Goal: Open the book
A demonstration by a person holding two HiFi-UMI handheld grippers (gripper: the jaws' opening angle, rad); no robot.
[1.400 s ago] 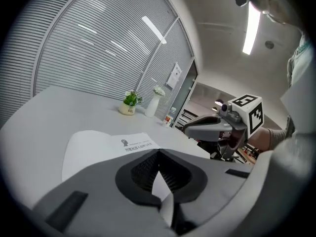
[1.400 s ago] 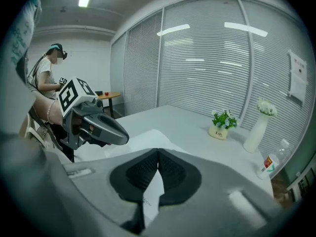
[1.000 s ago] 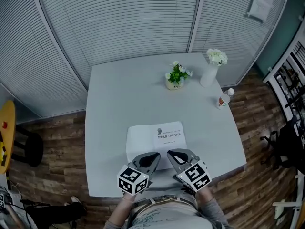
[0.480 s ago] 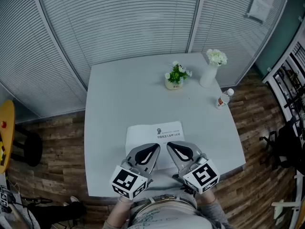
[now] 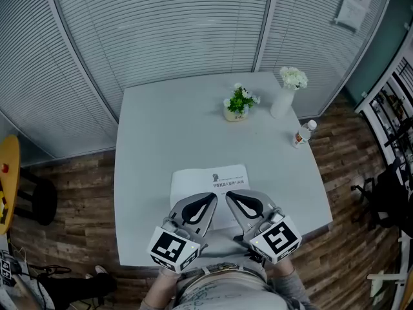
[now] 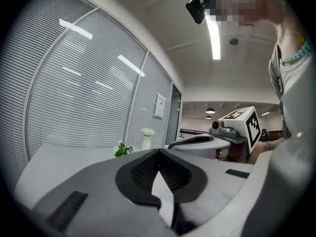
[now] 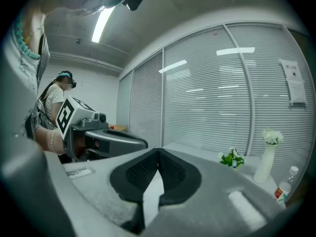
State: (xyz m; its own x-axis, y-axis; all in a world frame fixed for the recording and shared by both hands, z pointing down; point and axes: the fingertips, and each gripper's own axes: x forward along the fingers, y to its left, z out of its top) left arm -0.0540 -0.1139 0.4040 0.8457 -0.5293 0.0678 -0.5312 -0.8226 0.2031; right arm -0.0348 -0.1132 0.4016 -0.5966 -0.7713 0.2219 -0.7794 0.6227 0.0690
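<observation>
One white desk point(image 5: 161, 141) carries the book point(image 5: 193, 183) near its front edge, seemingly lying open, blank leaf left and printed leaf right, so the opening looks done and little remains beyond keeping clear. The left tool point(image 5: 210, 200) and right tool point(image 5: 231, 197) hover above it, both closed and empty, higher than a second ago.

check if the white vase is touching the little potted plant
Apart. The head view shows a strip of bare table between the vase and the potted plant.
</observation>
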